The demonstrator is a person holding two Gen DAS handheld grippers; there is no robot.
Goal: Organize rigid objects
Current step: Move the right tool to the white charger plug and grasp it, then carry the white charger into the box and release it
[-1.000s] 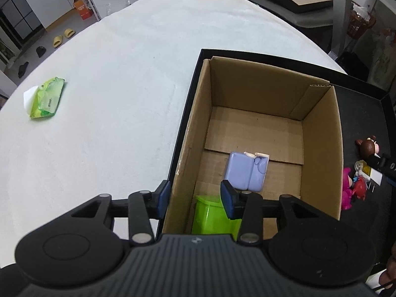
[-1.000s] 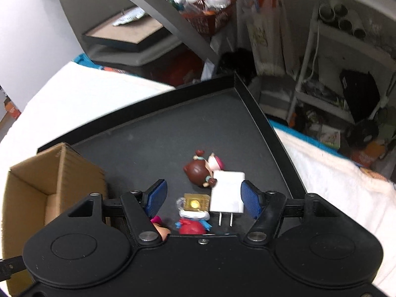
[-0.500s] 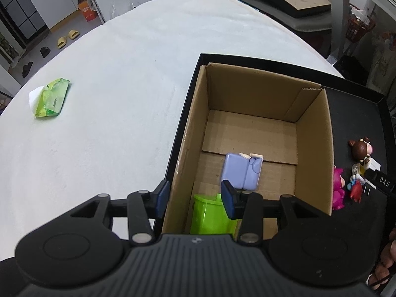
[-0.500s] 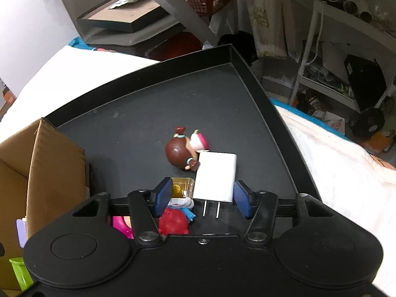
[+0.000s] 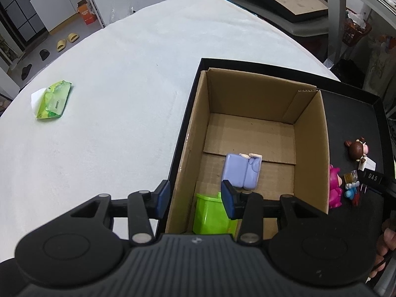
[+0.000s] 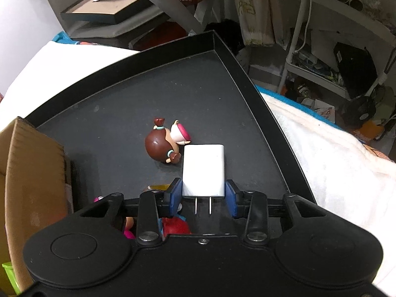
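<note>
My right gripper (image 6: 203, 195) is shut on a white plug adapter (image 6: 203, 169) lying on the black tray (image 6: 138, 104), prongs toward me. A brown-haired figurine (image 6: 163, 146) lies just beyond it. A red toy (image 6: 174, 225) and a pink toy (image 6: 128, 232) sit partly hidden under the gripper. My left gripper (image 5: 195, 199) is open and empty, straddling the near left wall of the cardboard box (image 5: 309, 148). The box holds a lilac toy sofa (image 5: 242, 170) and a green container (image 5: 212, 215). The pink toy (image 5: 335, 190) also shows in the left wrist view.
A green wipes packet (image 5: 53, 100) lies on the white tablecloth (image 5: 111, 99) far left. The tray's raised rim (image 6: 250, 86) runs along the right. Shelves and clutter (image 6: 334, 49) stand beyond the table edge.
My right gripper moved forward over the tray and closed its jaws on the white plug adapter. My left gripper rose slightly above the box wall and stayed open.
</note>
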